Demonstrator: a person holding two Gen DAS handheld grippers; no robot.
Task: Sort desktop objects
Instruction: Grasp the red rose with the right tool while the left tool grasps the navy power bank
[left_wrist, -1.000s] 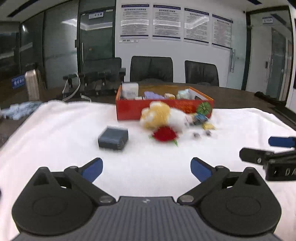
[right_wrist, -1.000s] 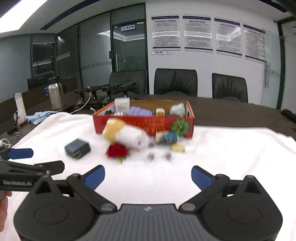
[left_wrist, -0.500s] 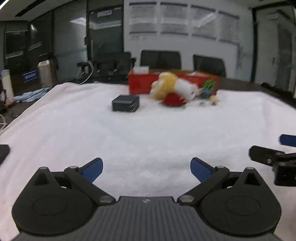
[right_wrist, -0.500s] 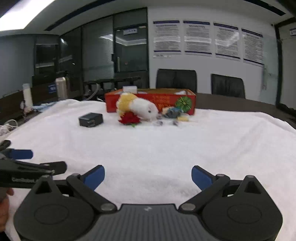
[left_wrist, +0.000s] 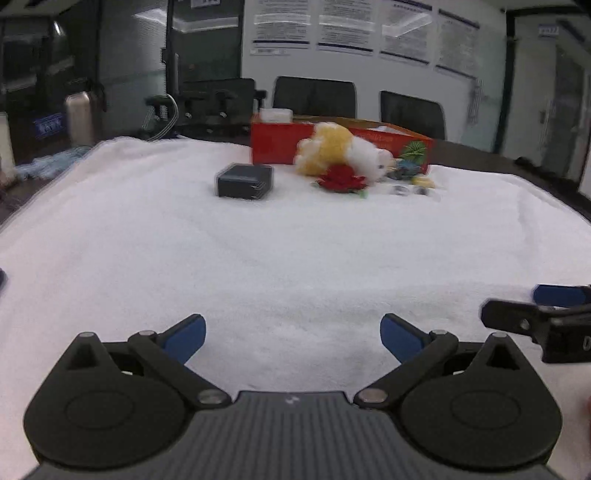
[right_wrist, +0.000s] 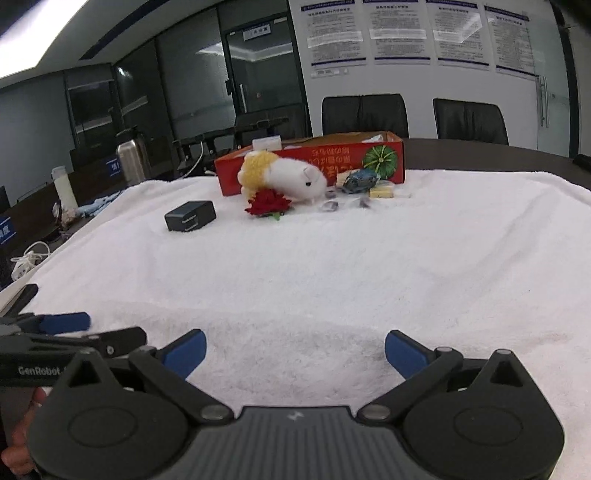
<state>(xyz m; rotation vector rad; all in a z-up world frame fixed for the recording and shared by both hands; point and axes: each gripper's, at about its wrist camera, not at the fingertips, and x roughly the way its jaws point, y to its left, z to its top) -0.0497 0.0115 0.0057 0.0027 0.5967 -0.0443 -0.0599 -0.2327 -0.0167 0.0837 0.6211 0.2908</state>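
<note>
Grippers first: the left gripper (left_wrist: 291, 334) and the right gripper (right_wrist: 295, 349) hang low over the near white towel (right_wrist: 332, 266), side by side, both spread wide and empty. Farther off, the dark box (right_wrist: 190, 220), red flower (right_wrist: 267, 204) and plush toy (right_wrist: 284, 177) lie unsorted before the red carton (right_wrist: 314, 155), which already holds some items.

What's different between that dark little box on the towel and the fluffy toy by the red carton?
The dark box is hard-edged, flat-sided and one dark colour; the plush toy is rounded, fuzzy, yellow and white. The dark box sits alone on bare towel; the plush toy lies against the red carton with a red flower in front. The plush toy looks bigger. Both rest on the towel, untouched by either gripper.
</note>
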